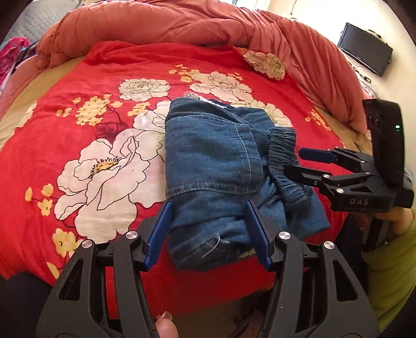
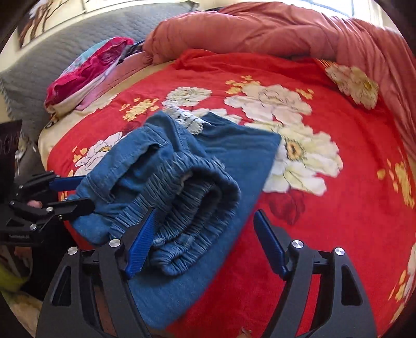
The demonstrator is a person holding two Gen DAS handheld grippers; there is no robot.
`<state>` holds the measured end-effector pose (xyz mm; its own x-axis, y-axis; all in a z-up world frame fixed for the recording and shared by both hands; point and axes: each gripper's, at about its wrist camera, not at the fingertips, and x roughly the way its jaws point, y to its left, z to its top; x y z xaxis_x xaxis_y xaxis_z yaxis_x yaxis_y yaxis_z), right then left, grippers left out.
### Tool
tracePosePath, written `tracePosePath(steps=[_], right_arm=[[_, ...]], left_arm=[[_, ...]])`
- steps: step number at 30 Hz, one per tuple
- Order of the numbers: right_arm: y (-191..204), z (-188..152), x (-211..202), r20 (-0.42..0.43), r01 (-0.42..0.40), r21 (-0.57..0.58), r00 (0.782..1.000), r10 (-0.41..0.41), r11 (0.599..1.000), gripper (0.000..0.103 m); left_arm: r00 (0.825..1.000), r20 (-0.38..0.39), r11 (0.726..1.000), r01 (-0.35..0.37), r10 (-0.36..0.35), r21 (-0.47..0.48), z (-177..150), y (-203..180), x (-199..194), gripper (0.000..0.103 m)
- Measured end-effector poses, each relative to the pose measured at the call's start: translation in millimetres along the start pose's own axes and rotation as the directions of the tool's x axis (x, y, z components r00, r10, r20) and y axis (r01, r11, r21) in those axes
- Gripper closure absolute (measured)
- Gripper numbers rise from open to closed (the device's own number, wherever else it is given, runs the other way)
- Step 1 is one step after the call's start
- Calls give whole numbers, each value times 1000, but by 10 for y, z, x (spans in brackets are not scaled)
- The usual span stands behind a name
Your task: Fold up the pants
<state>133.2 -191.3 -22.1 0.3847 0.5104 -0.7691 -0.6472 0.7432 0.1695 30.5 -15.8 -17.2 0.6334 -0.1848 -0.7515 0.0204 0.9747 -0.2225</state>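
Note:
Blue denim pants [image 1: 208, 156] lie folded in a thick bundle on the red flowered blanket [image 1: 104, 130]. Their near end fills the gap of my left gripper [image 1: 208, 231], and denim touches both blue pads. In the right wrist view the left gripper [image 2: 78, 193] comes in from the left, its fingers above and below the bundle's edge. My right gripper [image 2: 205, 241] stands open. Its left pad rests against the gathered elastic waistband [image 2: 187, 202], and its right pad hangs free over the blanket. In the left wrist view the right gripper [image 1: 301, 163] points at the waistband [image 1: 286, 161] from the right.
A bunched salmon duvet [image 1: 182, 23] runs along the back and right of the bed. A pink and red cloth pile [image 2: 88, 75] and a grey quilted pillow [image 2: 52, 52] sit at the far left. A dark screen [image 1: 364, 49] stands beyond the bed. A green sleeve [image 1: 390, 273] is at the right.

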Motion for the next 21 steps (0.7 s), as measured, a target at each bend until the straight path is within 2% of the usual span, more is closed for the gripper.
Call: tracePosePath(steps=[2,6,8,10,11,12,13,14,17,21], right_arm=[[-33,-33,10,-10,19,10,1000,-19,1000,29],[-43,-18,-162,49,-30,32,998,29,999,28],[-73,87,-298,104,-66,57,993,60,996,28],[-90,227,-382,140,-90,77,987,79,993,28],[-87,304,-392,141,-102,75,986,91,992,29],[-73,380,-382,138,-108,66,986,99,992,37],[-47,477,-327,113,-109,43,988,104,993,47],[-20,546,-275,90,-107,25,990,104,994,49],[53,793,-33,14,-123,-26,992,123,992,51],[142,971,347,-105,-107,-93,990,97,990,51]], left_arm=[[999,33,1000,17,-16,-13,12,20,-123,54],[992,124,999,-1,-5,49,96,-46,-350,54],[994,112,998,-10,2,67,103,-85,-300,62],[997,65,996,23,-29,87,62,-148,-176,84],[998,48,995,35,-40,96,32,-180,-134,86],[998,42,994,35,-40,103,13,-195,-112,86],[999,37,993,34,-38,112,-19,-226,-94,86],[999,29,993,42,-46,113,-40,-239,-82,86],[999,-12,991,47,-46,124,-105,-286,-38,86],[999,-36,988,38,-33,148,-205,-327,24,86]])
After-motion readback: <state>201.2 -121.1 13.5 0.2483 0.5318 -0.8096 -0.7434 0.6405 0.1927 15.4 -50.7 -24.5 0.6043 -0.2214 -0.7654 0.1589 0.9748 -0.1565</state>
